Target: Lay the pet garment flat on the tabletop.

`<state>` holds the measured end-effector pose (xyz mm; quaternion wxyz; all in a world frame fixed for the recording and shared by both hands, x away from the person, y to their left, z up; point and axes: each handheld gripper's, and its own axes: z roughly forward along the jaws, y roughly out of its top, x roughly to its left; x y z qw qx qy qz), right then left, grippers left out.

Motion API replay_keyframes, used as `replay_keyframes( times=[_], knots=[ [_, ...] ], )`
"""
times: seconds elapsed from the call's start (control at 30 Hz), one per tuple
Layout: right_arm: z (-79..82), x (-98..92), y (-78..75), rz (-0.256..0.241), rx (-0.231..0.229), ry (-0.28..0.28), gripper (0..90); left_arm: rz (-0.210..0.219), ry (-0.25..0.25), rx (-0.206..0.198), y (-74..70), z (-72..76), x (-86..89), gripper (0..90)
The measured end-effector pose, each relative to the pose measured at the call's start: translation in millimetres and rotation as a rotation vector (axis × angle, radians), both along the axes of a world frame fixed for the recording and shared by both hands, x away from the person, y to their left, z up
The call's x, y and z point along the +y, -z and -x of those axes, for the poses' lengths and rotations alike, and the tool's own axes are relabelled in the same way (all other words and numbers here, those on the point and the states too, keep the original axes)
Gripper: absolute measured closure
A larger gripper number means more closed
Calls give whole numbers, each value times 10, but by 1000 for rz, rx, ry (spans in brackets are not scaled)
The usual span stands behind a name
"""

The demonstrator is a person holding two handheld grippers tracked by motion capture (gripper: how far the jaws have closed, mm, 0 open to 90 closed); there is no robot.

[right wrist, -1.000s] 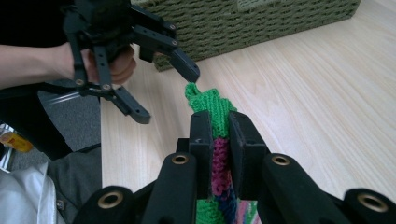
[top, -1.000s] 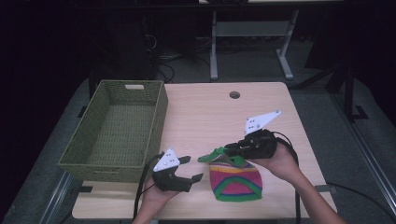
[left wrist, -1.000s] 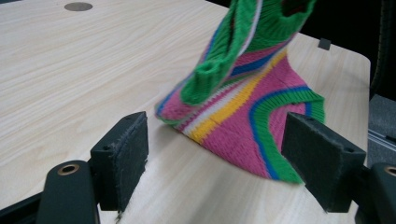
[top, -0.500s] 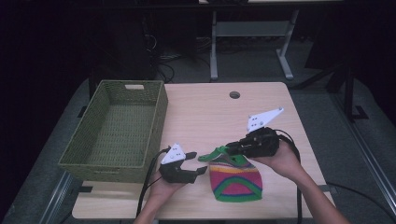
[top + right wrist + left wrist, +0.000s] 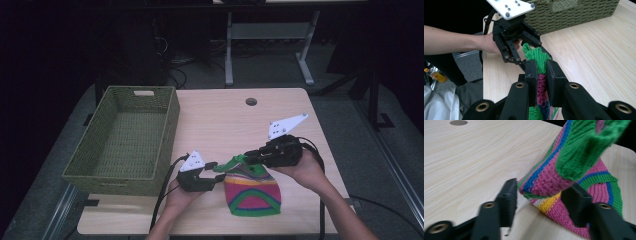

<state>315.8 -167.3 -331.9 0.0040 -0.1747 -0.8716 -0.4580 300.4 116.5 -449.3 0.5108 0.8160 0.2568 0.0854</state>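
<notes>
Striped knitted pink-green-yellow hat (image 5: 252,192) flat on light wooden table (image 5: 225,120), front edge, right of green woven basket (image 5: 125,140). Right gripper (image 5: 246,159) clamped on lifted green rim. Left gripper (image 5: 216,172) spread wide around raised fold, not gripping.

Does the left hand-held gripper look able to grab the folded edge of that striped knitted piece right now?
Probably yes. The left hand-held gripper is open, and the folded edge of the striped knitted piece already sits between its jaws. The right hand-held gripper, shut on the green end, holds it raised off the table, and nothing blocks the way.
</notes>
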Motion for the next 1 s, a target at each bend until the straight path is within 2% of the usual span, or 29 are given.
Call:
replay_keyframes(
  times=[0.13, 0.23, 0.37, 0.67, 0.8, 1.0],
  knots=[
    [-2, -31, -4, 9, -5, 8, 798, 2, 7, 7, 9, -22, -9, 630],
    [-13, -79, 4, 8, -2, 17, 798, -5, 7, -6, -14, -22, -2, 683],
    [-26, -135, 25, 10, 1, 32, 798, 14, 0, -19, -57, -23, 28, 756],
    [-62, -258, 61, 11, 3, 67, 798, 1, 16, -57, -240, -57, 24, 816],
    [-71, -318, 58, 6, -2, 83, 798, 2, 13, -61, -320, -79, 0, 823],
    [-100, -392, 79, 16, -1, 112, 798, -26, 5, -73, -412, -136, -36, 831]
  ],
)
